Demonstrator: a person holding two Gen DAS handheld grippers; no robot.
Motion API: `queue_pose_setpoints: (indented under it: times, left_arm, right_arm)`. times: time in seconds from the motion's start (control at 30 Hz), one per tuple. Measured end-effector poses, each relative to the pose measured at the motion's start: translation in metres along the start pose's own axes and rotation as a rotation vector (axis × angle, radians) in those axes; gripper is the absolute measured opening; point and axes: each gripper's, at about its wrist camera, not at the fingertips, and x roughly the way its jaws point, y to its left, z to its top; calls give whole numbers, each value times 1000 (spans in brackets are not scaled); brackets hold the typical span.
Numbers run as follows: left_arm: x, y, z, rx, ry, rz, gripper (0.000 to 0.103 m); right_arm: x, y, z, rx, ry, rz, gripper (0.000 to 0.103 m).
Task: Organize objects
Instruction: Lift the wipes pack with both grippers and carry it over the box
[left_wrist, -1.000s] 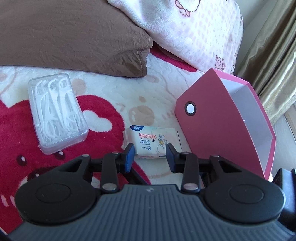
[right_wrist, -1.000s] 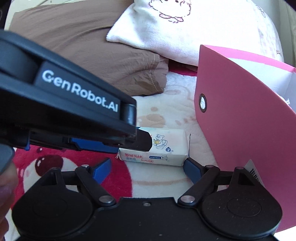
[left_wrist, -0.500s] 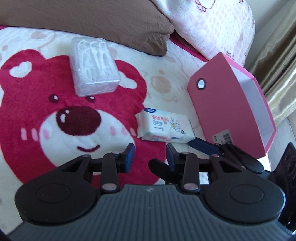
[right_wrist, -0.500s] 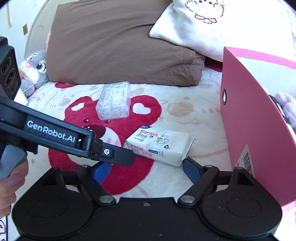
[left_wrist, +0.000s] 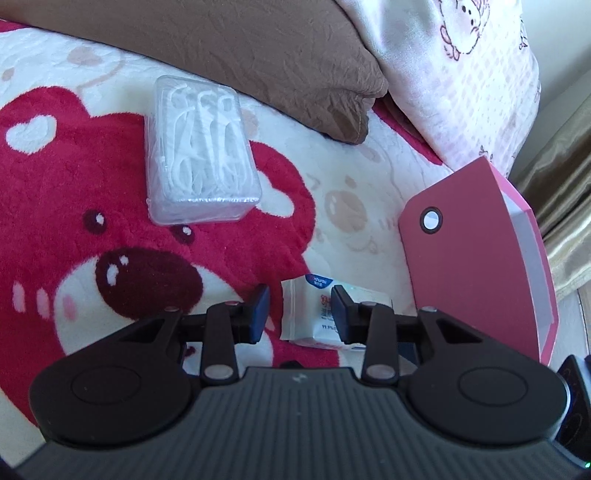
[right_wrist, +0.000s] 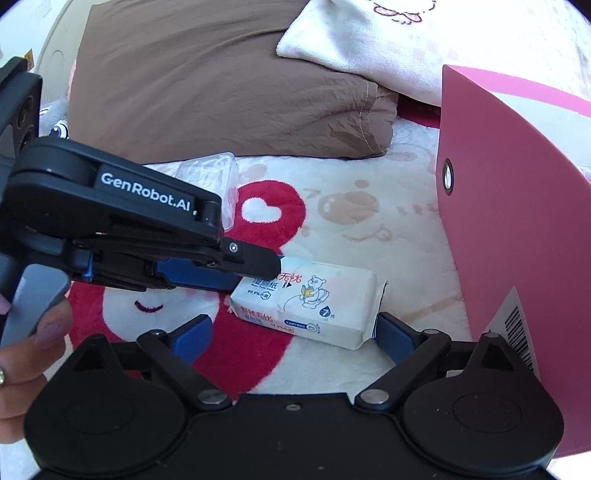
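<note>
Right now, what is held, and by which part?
The left claw is shut at the end of the wipes pack; whether it grips is unclear. The right claw, opening astride it, holds nothing.

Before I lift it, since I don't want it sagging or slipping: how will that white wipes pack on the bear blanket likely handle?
The wipes pack looks like a soft film pouch with rounded sides, so it will probably dent and flex. Its glossy wrapper may slip. It seems small and flat, so likely light and unlikely to roll.
</note>
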Motion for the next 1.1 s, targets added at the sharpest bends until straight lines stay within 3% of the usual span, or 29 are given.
queue_pose_setpoints:
  times: [0.1,0.23,0.5,0.67,0.93,1.1]
  left_arm:
    - [-1,-4,-5,-2,24,-5,25]
    - [-6,-10,-11,-2,36,24,25]
    - [-29,-34,-27,80,38,121,27]
    - [-54,-46,-41,127,62,174,28]
    - [-91,-65,-60,131,77,153,28]
    - [-105,-82,-68,126,129,155,28]
  right_arm:
    - [0,3,-1,-34,-2,12,97]
    - [-6,8,-6,-90,-12,-21,84]
    - [-25,15,-7,-101,11,6,82]
    - [-42,20,-6,-103,76,67,81]
    - [-89,32,-9,-122,97,92,81]
    - [-115,34,-8,-130,145,90,81]
